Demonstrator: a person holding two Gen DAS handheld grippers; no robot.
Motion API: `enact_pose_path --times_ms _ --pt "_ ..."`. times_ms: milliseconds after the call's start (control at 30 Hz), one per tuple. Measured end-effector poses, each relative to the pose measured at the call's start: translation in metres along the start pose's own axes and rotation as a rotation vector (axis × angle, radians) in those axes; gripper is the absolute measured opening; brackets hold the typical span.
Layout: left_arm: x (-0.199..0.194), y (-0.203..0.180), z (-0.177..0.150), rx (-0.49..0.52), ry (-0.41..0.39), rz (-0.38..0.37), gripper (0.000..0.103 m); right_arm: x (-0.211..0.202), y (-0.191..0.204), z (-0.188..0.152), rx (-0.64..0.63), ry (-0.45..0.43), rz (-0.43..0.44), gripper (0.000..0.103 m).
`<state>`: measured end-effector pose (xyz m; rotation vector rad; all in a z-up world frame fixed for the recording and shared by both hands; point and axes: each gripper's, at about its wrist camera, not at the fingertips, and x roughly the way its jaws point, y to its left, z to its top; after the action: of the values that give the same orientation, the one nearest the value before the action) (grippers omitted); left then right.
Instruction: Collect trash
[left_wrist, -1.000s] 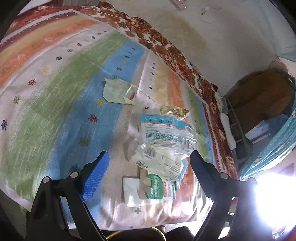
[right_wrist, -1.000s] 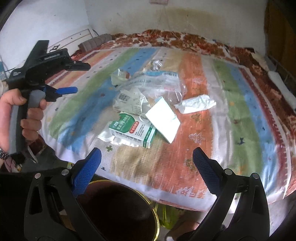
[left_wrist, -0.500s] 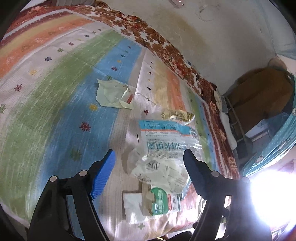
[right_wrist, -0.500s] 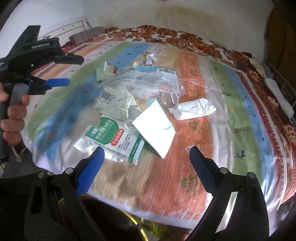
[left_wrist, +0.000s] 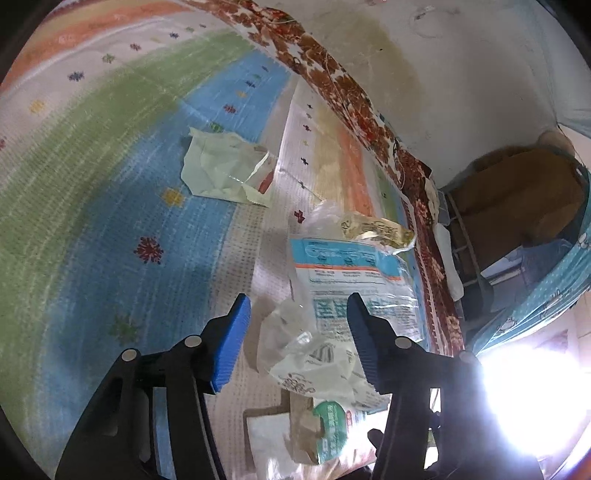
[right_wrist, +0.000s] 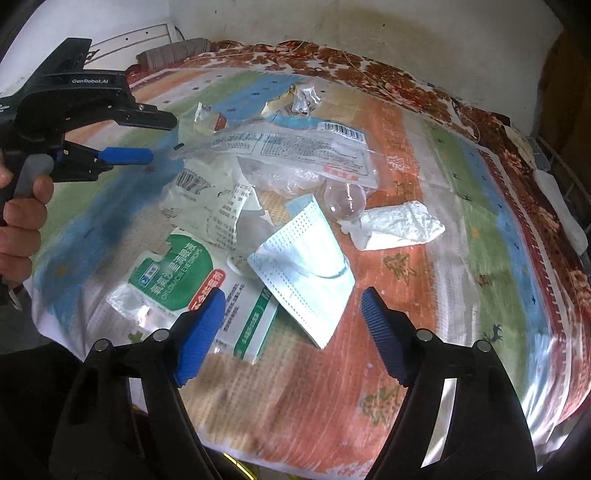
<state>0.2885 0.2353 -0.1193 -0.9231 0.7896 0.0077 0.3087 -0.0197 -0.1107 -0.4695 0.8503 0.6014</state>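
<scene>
Both grippers have been brought lower and closer to the litter than a second ago, and their jaws have just been closing — a pick-up is judged imminent, nothing collected yet. The left gripper (left_wrist: 299, 328) is part-closed around a crumpled wrapper (left_wrist: 314, 354) at lower centre, pads not yet pressing. The right gripper (right_wrist: 291, 314) is held released over the mask (right_wrist: 306, 266) and the green box (right_wrist: 192, 280), tilted steeply down. The trash is still spread on the bedspread (right_wrist: 461, 229) — mid-frame.
</scene>
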Motion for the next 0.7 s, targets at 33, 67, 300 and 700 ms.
enact_pose_path --times_ms 33,67,300,700 --pt "0.003 0.002 0.0 -0.009 0.002 -0.008 0.049 0.003 0.001 0.0 -0.004 0.001 0.0 0.071" --pt "0.006 0.004 0.0 -0.017 0.005 -0.022 0.048 0.007 0.002 0.0 -0.014 0.005 -0.003 0.07" --pt "0.026 0.006 0.003 -0.057 0.043 -0.113 0.024 0.015 0.003 0.003 -0.021 -0.001 -0.007 0.05" --pt "0.0 -0.026 0.007 -0.004 -0.009 -0.149 0.001 0.004 -0.021 0.009 0.079 -0.006 0.013 0.008"
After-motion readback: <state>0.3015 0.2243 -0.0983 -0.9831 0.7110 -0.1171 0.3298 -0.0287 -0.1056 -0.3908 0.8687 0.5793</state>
